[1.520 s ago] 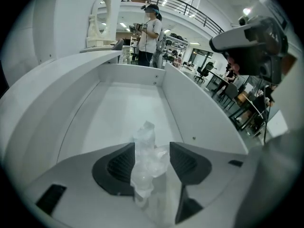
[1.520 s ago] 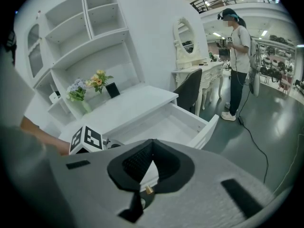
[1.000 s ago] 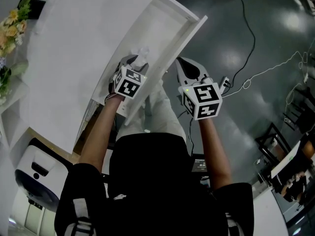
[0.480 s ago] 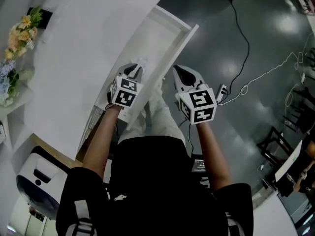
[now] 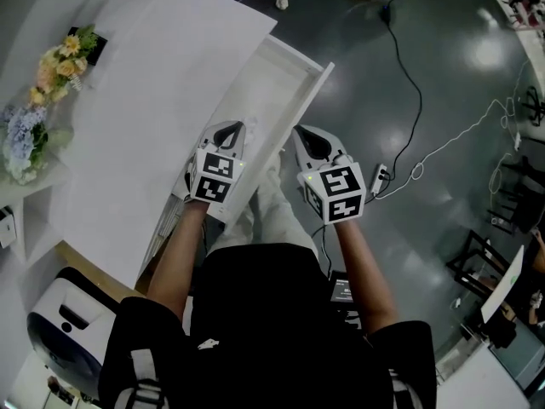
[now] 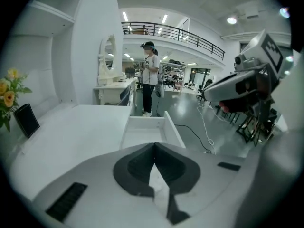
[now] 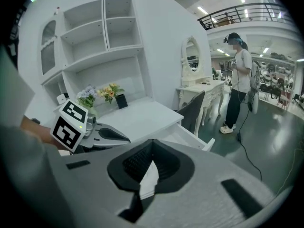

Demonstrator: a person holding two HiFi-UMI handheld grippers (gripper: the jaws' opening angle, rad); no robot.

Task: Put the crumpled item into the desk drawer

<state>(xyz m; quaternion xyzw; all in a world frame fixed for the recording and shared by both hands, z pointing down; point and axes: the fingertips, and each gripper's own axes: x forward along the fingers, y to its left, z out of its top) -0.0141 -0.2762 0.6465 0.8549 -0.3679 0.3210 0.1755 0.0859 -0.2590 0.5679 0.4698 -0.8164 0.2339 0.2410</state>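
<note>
Crumpled item: honestly we can't spot it in any view right now, so we can't say where it sits. The left gripper has its jaws pressed together at the tips with nothing pinched between them. Same story for the right gripper: tips meeting, nothing in there.

From the head view, the left one hovers over the near end of the open desk drawer, nose pointing along it. What we can see of the drawer's inside past the jaws is plain white. The right one hangs just outside the drawer's outer wall, above the person's legs, roughly level with the left and close beside it.

Further out we've got the white desk top with yellow flowers and a small black frame at the far corner, and white shelves above them. A cable snakes over the dark floor. A person stands past the drawer, near a vanity table with an oval mirror.
</note>
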